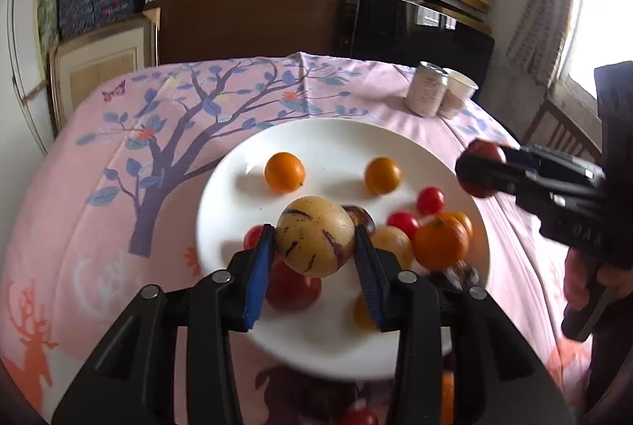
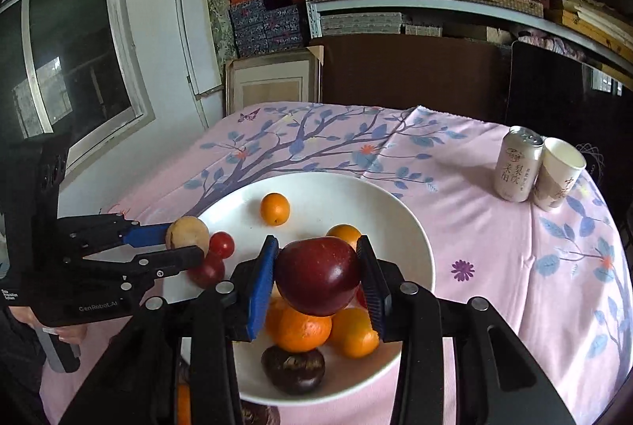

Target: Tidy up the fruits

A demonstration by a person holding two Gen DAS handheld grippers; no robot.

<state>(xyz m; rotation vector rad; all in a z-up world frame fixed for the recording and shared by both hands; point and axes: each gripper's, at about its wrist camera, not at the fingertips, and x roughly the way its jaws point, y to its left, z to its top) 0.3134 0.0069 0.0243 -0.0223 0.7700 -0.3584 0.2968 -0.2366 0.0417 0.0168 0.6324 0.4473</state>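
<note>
Left gripper point(image 1: 314, 241) jaws clamp the striped melon point(image 1: 314, 236); right gripper point(image 2: 318, 276) jaws clamp the red apple point(image 2: 317, 275).

Round table covered by a pink cloth printed with a purple tree, blue leaves and orange deer point(image 1: 118, 187) point(image 2: 494, 247). Directly on it: a wide white ceramic plate point(image 1: 336, 136) point(image 2: 411, 227) near the front; a pale drink can point(image 1: 426, 89) point(image 2: 517, 164) touching a white paper cup point(image 1: 459, 93) point(image 2: 558, 174) at the far right.
</note>
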